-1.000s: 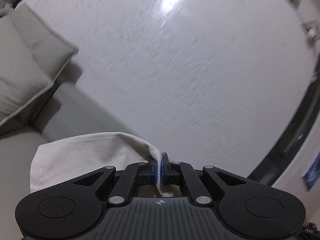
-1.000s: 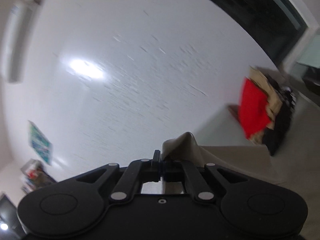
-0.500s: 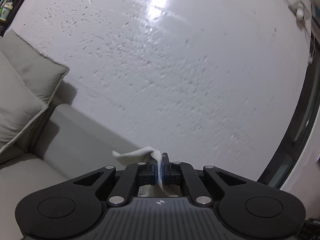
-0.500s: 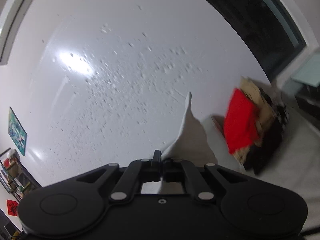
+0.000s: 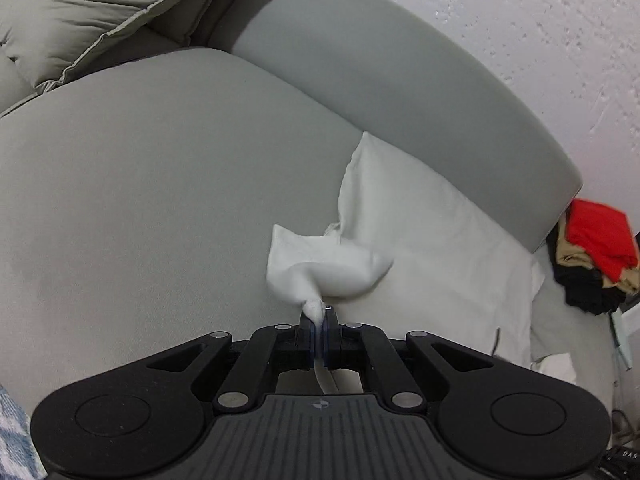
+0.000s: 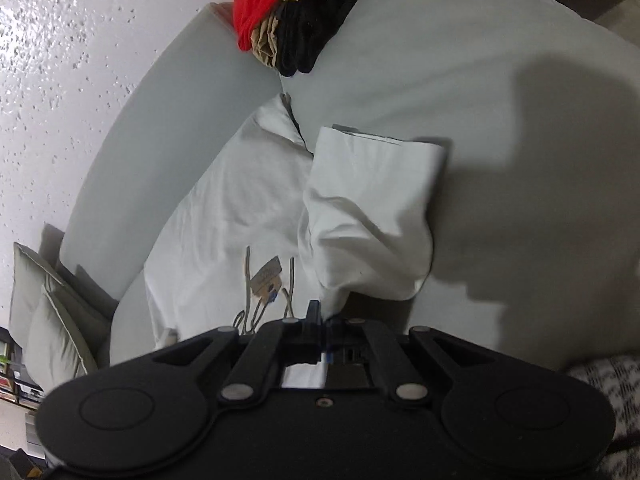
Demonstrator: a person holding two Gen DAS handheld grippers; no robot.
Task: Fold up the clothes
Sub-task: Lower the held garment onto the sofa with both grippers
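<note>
Grey sofa (image 5: pixel 160 200) bearing the white garment (image 5: pixel 440 248), soft and limp, which I am pinching at its edge with left gripper (image 5: pixel 319 322) and right gripper (image 6: pixel 320 316).

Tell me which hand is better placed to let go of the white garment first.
Right, probably. The white garment ahead of the right tool already lies spread on the sofa cushion, while at the left tool it is twisted and bunched.

White garment (image 6: pixel 224 216) with drawstrings (image 6: pixel 250 276) and a tag (image 6: pixel 266 276), spread on grey sofa (image 5: pixel 140 184), one section folded over (image 6: pixel 368 216).
</note>
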